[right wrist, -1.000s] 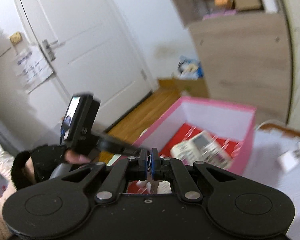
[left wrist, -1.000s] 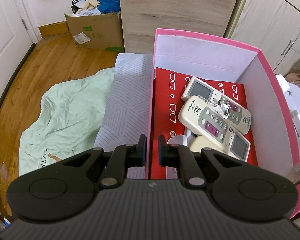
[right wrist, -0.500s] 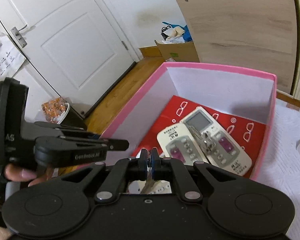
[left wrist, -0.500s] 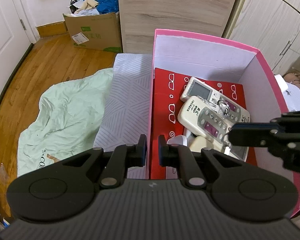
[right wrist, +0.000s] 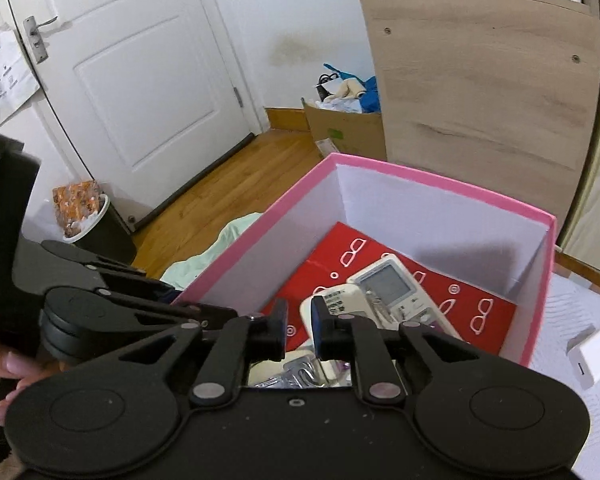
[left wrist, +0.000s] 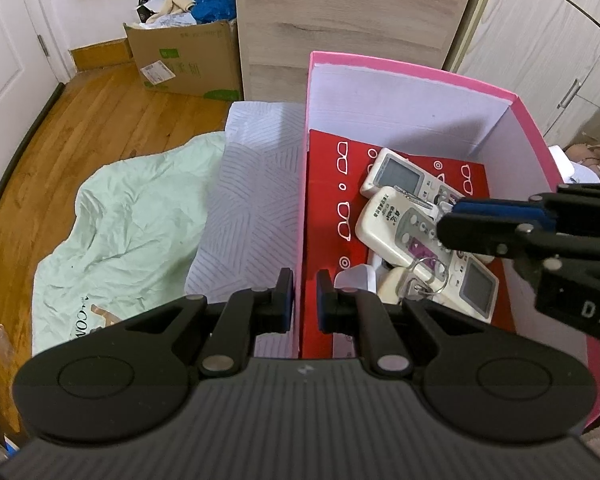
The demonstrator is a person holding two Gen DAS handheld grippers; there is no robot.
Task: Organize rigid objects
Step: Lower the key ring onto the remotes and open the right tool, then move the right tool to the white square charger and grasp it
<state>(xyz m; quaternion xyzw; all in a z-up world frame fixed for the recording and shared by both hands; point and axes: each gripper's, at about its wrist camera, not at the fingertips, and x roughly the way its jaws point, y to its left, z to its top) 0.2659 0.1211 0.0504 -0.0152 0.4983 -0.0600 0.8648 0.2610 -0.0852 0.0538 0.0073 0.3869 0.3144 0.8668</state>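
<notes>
A pink box point(left wrist: 412, 68) with a red patterned bottom holds two white remote controls point(left wrist: 388, 216) and a key ring with keys point(left wrist: 424, 280) lying on them. My left gripper point(left wrist: 300, 296) is slightly open and straddles the box's near left wall. My right gripper point(right wrist: 298, 328) is open and empty above the box; its fingers point(left wrist: 488, 224) reach in from the right in the left wrist view. The box point(right wrist: 440, 184), the remotes point(right wrist: 384, 284) and the keys point(right wrist: 300, 372) also show in the right wrist view.
The box sits on a grey patterned bed cover point(left wrist: 252, 184). A green blanket point(left wrist: 132, 216) lies on the wooden floor. A cardboard box point(left wrist: 184, 60) and a wooden cabinet point(left wrist: 352, 12) stand behind. A white charger point(right wrist: 592, 356) lies right of the box.
My right gripper moved over the box, opened and let go of the keys, which now lie on the remotes. My left gripper has stayed on the box wall.
</notes>
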